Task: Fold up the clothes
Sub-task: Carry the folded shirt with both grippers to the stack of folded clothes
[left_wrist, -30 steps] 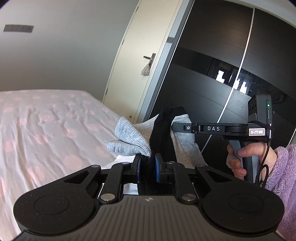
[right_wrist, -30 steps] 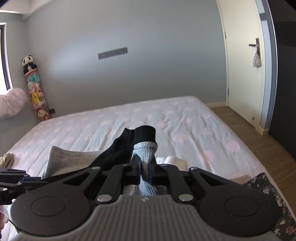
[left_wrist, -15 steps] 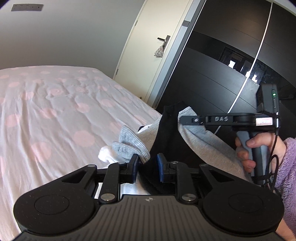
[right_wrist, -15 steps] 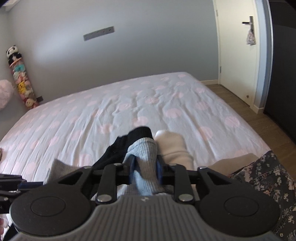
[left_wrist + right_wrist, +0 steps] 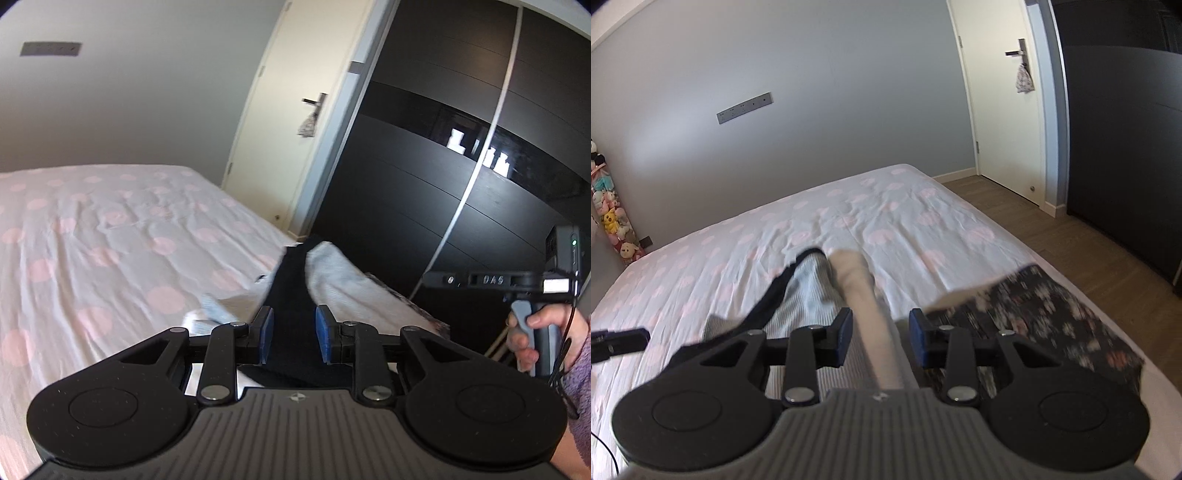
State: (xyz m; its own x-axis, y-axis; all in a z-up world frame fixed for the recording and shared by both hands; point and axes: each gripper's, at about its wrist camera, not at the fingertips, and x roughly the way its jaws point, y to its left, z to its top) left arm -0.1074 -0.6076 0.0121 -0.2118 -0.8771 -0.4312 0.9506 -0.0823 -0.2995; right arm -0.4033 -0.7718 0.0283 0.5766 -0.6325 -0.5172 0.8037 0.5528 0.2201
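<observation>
Left wrist view, "DAS" on right tool (image 5: 436, 279), opening, left tool (image 5: 291, 334) parted over black garment (image 5: 291, 280)

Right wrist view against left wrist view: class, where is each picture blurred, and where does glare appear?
Right wrist view: the floral cloth and the socks are motion-smeared, while the door is sharper. Left wrist view: the grey sock is soft, and the glossy black wardrobe carries bright reflections.

A wide bed (image 5: 894, 221) under a white, pink-spotted, wrinkled sheet carries a grey ribbed garment (image 5: 809, 291), a black sock (image 5: 775, 291), a cream sock (image 5: 864, 291) and dark floral fabric (image 5: 1045, 317).
</observation>
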